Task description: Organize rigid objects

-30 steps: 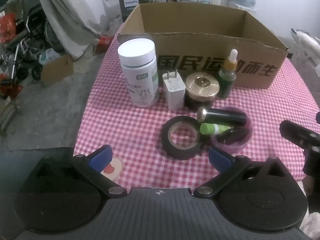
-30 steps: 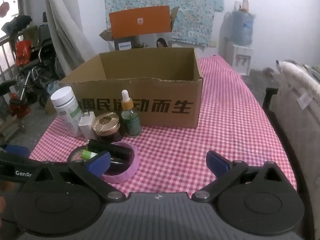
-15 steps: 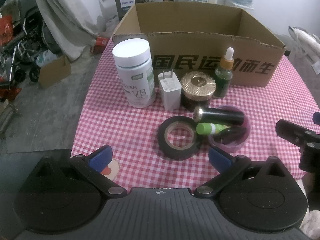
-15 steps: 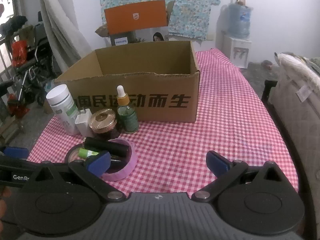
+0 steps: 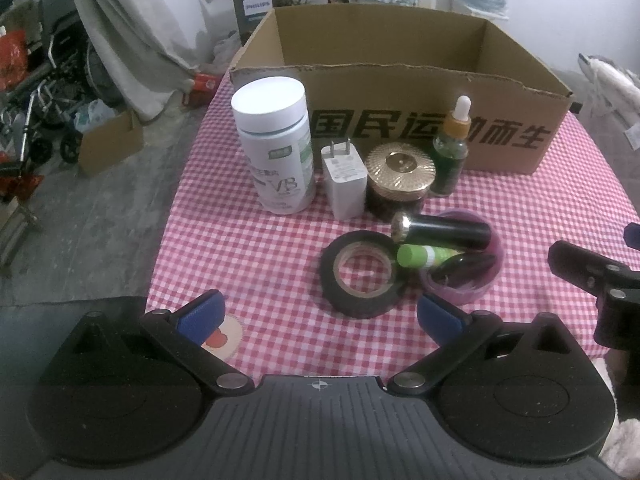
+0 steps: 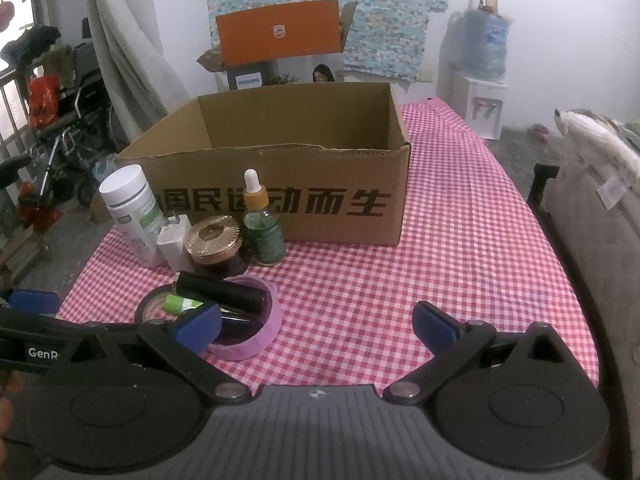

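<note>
An open cardboard box [image 5: 400,76] [image 6: 280,184] stands on a red-checked table. In front of it stand a white bottle [image 5: 276,144] [image 6: 132,216], a white charger [image 5: 344,184], a gold-lidded jar [image 5: 400,178] [image 6: 214,244] and a green dropper bottle [image 5: 452,148] [image 6: 262,224]. Nearer lie a black tape roll [image 5: 362,274], a black tube [image 5: 440,230] [image 6: 222,294], a green-capped tube [image 5: 424,256] and a pink tape ring [image 6: 256,340] with dark things inside. My left gripper [image 5: 320,316] is open and empty, near the black tape roll. My right gripper [image 6: 316,324] is open and empty beside the pink ring.
The table's left edge [image 5: 172,216] drops to a grey floor with a small cardboard box [image 5: 110,142] and wheelchairs [image 5: 44,92]. A padded seat [image 6: 600,208] stands to the right. An orange-flapped box [image 6: 280,36] and a water dispenser [image 6: 480,80] are behind.
Both grippers have risen and tilted slightly, so the objects and box sit a little lower in both views. No object has moved.
</note>
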